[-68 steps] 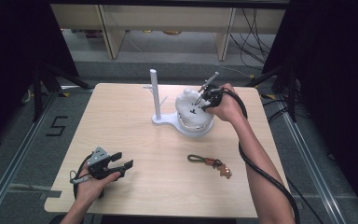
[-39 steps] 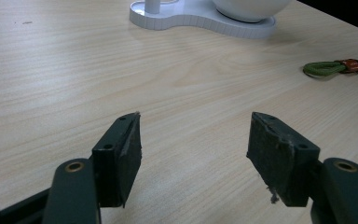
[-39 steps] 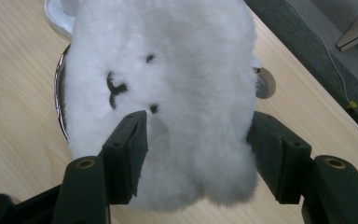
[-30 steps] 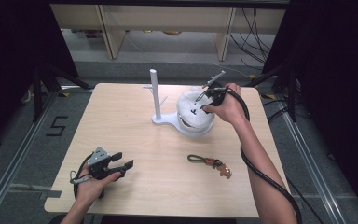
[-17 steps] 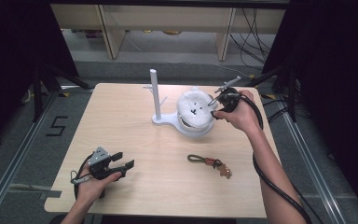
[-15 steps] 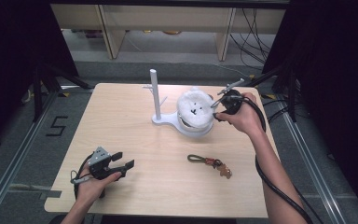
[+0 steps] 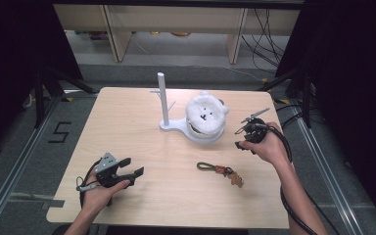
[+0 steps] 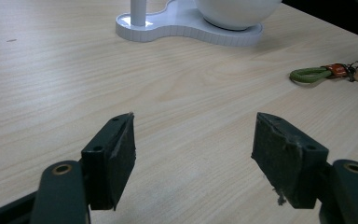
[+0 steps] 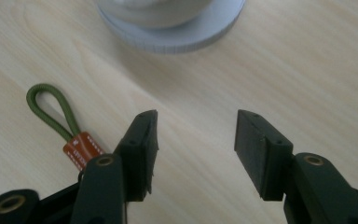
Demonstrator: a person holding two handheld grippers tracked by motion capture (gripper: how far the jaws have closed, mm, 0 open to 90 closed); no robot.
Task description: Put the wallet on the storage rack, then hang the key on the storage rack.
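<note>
High view shows a white stand (image 7: 176,126) near the middle of the wooden table (image 7: 127,117), a thin post rising from one end of its base and a white plush bear head (image 7: 205,115) sitting on the round end. The right gripper (image 7: 243,138) hangs just to the right of that round end, low over the table, held in the person's right hand (image 7: 269,147). Its jaws have just been closing, yet they stand apart with only bare wood between them, as the right gripper view makes plain. A keychain (image 7: 220,170) with a green cord loop and an orange tag lies flat on the table nearer the person than the stand, apart from it; in the right gripper view the keychain (image 9: 58,119) lies beside the left jaw, outside the gap. The left gripper (image 7: 127,172) rests on the table well away from the stand, toward the near left corner, its jaws having just eased wider, with nothing between them.
</note>
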